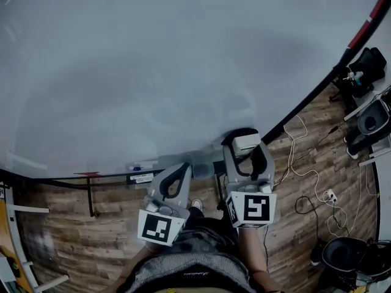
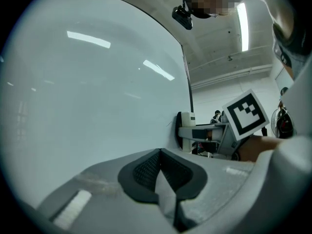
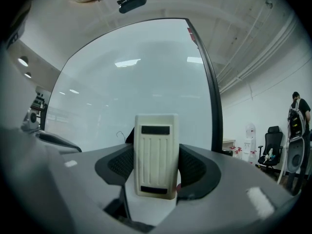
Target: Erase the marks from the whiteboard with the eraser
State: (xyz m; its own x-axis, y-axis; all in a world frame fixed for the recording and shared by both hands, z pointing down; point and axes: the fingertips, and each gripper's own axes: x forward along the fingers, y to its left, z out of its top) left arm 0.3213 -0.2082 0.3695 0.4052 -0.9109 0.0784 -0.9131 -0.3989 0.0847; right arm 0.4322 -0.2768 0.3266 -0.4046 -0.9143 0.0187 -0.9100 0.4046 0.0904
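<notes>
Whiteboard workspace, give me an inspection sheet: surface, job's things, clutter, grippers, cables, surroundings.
Surface: whiteboard almost clean, with faint smears; one small dark squiggle beside the eraser.
Job's things: eraser upright between the right gripper's jaws, close to the board.
Clutter: what looks like a blue-capped marker on the board's ledge.
Grippers: left gripper shut, nothing in it; right gripper shut on the eraser.
Cables: white cables loose on the wooden floor, running to a power strip.
Surroundings: chair and black bag to the right of the board; a person standing far off.
</notes>
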